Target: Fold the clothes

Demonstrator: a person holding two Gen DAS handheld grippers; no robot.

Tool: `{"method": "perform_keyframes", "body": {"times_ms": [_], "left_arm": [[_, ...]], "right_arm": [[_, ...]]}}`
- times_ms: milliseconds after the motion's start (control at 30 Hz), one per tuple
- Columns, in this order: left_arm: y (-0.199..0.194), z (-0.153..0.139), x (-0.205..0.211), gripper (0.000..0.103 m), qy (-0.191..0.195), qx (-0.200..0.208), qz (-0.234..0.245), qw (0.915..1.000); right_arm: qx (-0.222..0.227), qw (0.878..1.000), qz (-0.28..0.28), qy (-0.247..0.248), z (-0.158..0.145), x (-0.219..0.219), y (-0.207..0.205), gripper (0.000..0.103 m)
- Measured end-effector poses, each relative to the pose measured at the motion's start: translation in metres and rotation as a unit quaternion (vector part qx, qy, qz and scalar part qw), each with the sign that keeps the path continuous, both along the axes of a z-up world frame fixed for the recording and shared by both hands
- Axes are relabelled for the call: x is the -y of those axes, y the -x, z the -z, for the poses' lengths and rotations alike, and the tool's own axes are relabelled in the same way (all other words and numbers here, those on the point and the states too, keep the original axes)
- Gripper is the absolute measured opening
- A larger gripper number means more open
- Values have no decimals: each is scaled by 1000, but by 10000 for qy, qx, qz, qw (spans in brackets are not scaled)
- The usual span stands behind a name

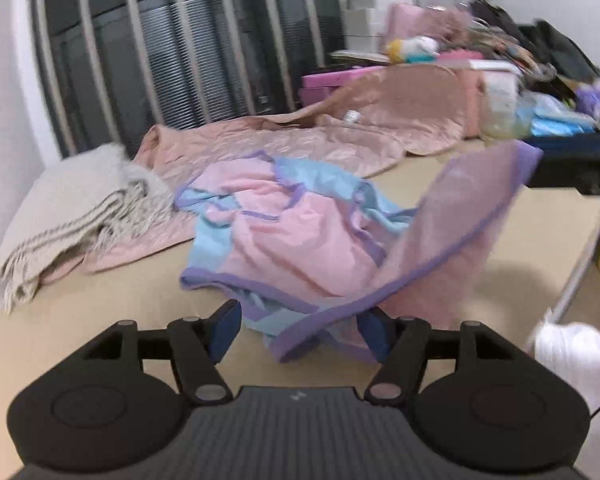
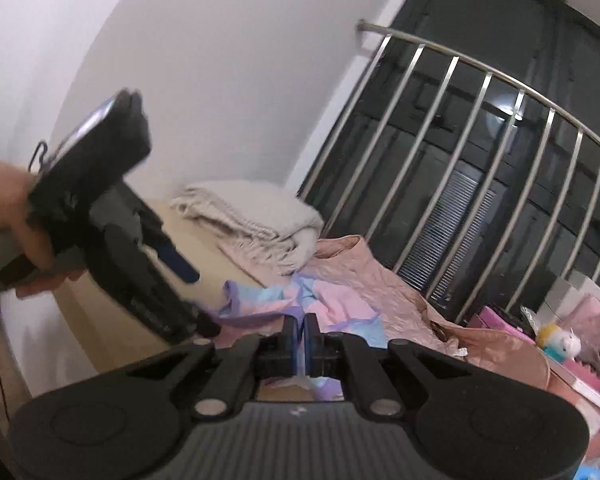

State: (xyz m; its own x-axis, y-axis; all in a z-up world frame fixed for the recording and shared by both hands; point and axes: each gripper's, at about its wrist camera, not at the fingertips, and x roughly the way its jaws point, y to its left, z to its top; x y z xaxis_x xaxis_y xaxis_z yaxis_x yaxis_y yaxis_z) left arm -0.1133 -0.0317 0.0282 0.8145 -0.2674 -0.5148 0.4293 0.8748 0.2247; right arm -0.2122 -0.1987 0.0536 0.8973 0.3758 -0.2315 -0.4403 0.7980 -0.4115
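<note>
On the tan bed surface (image 1: 100,304), a crumpled pink, light-blue and purple-trimmed garment (image 1: 284,236) lies in a heap near the front edge, its near folds reaching in between the fingers of the left gripper (image 1: 300,330). That gripper's blue pads (image 1: 225,330) stand spread apart, with the cloth lying loose between them and not squeezed. One purple-edged flap of the garment rises up and to the right, blurred. From the right wrist view, the right gripper (image 2: 301,336) has its two pads pressed together, and a thin strip of the garment's cloth (image 2: 340,304) shows in the narrow slit between them, pinched. At the left of that view a hand (image 2: 8,216) grips the handle of the left gripper, tilted down toward the garment. Behind the garment a quilted pink blanket (image 1: 300,144) spreads across the bed, and a folded cream throw with fringe (image 1: 80,216) sits at the far left corner, next to a metal railing (image 2: 480,128)
</note>
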Motion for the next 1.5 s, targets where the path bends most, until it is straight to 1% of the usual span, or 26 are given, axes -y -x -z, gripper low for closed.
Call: {"method": "perform_keyframes", "body": {"times_ms": [33,67,100,133,167,233,300,333,433,533,600,633,700,733,800,833,900,967,1067,1200,1300,1367,1400,1433,1467,1500], "left_arm": [[3,1,4,64,-50,66,73,9999],[7,2,8,59,-100,132,146,9998],[10,4,13,38,-157,215,233,9994],[9,3,14,9,-147,270,124,9994],[9,3,15,4,-137,325,14,9994],[9,2,17,4,-116,434,-207,9988],[7,-7,5,3,417,545,-716,9951],[6,-12,-4,3,746,603,-970,9906],[4,-24,-24,3,1382,762,-1577,9748],[2,-29,-39,3,1644,737,-1900,9651],[1,-28,-41,3,1539,729,-1948,9659],[1,-28,-41,3,1497,708,-1933,9671],[1,-27,-40,3,1453,668,-1897,9687],[2,-27,-38,3,1452,650,-1876,9693],[3,-30,-37,3,1512,673,-1835,9690],[3,-31,-35,3,1518,684,-1810,9693],[8,-34,-35,3,1512,728,-1777,9697],[12,-38,-35,3,1507,773,-1745,9700],[15,-42,-39,3,1542,787,-1760,9691],[15,-45,-39,3,1605,789,-1744,9683],[18,-49,-35,3,1642,843,-1656,9688],[22,-53,-33,3,1616,903,-1612,9694],[23,-54,-33,3,1604,934,-1594,9696],[24,-54,-33,3,1561,964,-1627,9695],[24,-54,-34,3,1519,993,-1661,9693],[23,-53,-36,3,1488,993,-1721,9687]], "right_arm": [[-53,10000,19,-65,0,3,0,3],[-107,9999,39,-130,1,7,0,3],[-160,9997,58,-195,1,10,0,3],[-220,9995,87,-231,3,12,-2,3],[-276,9993,129,-233,4,12,-3,3],[-363,9987,271,-238,9,13,-8,3],[-576,9961,472,-473,16,14,-20,3],[-722,9940,547,-620,19,15,-27,3],[-1011,9892,711,-793,35,3,-36,3],[-1112,9859,1010,-741,48,-11,-42,3],[-1108,9856,994,-803,48,-14,-38,7],[-1065,9873,869,-791,47,-17,-33,7],[-981,9913,547,-687,44,-25,-22,17],[-965,9928,376,-609,45,-32,-17,19],[-1013,9935,246,-456,49,-47,-16,23],[-1019,9938,281,-335,51,-54,-19,23],[-952,9937,583,-42,55,-64,-31,23],[-1035,9916,777,52,58,-68,-45,22],[-1180,9900,755,151,60,-70,-53,18],[-1135,9903,771,233,60,-73,-53,18],[-1042,9909,787,338,62,-81,-55,25],[-1047,9907,814,302,61,-84,-59,24],[-1083,9903,839,215,60,-83,-61,17],[-1124,9898,869,114,59,-82,-63,7],[-1082,9900,905,54,56,-79,-61,4],[-1009,9904,944,9,53,-75,-58,4]]}}
